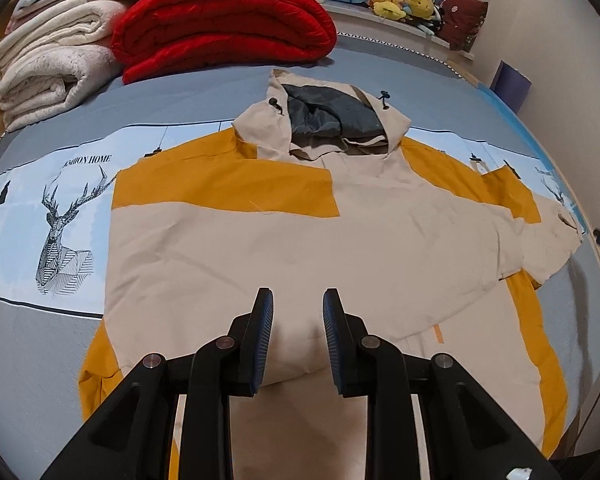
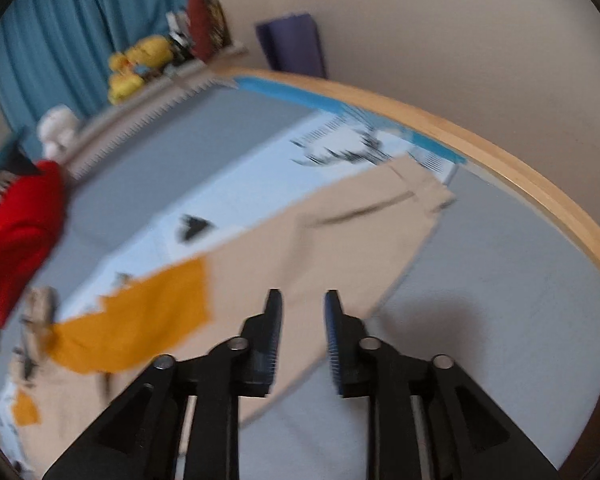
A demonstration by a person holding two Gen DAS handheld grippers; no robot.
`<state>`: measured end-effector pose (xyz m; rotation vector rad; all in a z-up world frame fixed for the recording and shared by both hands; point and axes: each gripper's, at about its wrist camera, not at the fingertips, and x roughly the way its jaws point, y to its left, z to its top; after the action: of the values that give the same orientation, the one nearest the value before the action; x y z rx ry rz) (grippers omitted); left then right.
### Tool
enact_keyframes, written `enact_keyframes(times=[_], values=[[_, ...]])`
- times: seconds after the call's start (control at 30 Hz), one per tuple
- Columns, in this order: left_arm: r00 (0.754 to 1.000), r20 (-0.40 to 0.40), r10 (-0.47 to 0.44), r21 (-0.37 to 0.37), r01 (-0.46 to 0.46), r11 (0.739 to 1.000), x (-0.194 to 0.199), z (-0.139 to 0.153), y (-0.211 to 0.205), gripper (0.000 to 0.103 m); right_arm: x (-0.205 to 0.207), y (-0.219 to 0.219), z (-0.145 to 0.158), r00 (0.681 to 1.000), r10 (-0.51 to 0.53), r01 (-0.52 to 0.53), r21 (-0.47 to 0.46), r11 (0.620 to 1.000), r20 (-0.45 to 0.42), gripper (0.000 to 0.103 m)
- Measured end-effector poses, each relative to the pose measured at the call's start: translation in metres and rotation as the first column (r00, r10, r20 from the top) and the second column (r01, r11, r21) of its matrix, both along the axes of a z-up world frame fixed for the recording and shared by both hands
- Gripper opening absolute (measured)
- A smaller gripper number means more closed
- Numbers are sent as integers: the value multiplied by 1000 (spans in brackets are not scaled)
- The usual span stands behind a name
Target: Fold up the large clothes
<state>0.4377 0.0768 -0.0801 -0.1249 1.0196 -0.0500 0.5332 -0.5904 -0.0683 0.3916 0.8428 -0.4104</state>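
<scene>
A large beige and mustard-yellow hooded jacket (image 1: 284,248) lies flat on the bed, hood (image 1: 324,116) toward the far side. Its left sleeve is folded across the chest; its right sleeve (image 1: 532,236) lies out toward the right. My left gripper (image 1: 298,304) is open and empty, hovering over the jacket's lower middle. In the blurred right wrist view, my right gripper (image 2: 302,300) is open and empty above the beige right sleeve (image 2: 340,236), whose cuff (image 2: 432,188) points to the bed's edge.
A folded red quilt (image 1: 220,24) and white blankets (image 1: 48,68) are stacked at the far left of the bed. Yellow plush toys (image 1: 404,0) sit on a ledge behind. The wooden bed frame edge (image 2: 500,160) and wall run along the right side.
</scene>
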Motion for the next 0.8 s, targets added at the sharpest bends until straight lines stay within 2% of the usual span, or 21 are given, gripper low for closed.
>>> enact_keyframes(times=[0.07, 0.23, 0.4, 0.5, 0.8], values=[[1000, -15, 4, -9, -4, 1000, 2, -4, 1, 23, 3, -30, -23, 999, -31, 32, 53, 998, -37, 25], [999, -31, -9, -2, 9, 1000, 4, -10, -4, 23, 10, -73, -62, 995, -85, 93, 195, 976, -51, 26], [999, -42, -15, 12, 15, 1000, 6, -18, -6, 23, 20, -87, -93, 993, -101, 114, 261, 959, -62, 26], [999, -52, -8, 7, 8, 1000, 8, -22, -5, 23, 23, -101, -109, 984, -162, 175, 295, 939, -68, 26], [998, -56, -12, 24, 14, 1000, 9, -25, -4, 23, 31, -123, -112, 967, -255, 250, 296, 922, -24, 26]])
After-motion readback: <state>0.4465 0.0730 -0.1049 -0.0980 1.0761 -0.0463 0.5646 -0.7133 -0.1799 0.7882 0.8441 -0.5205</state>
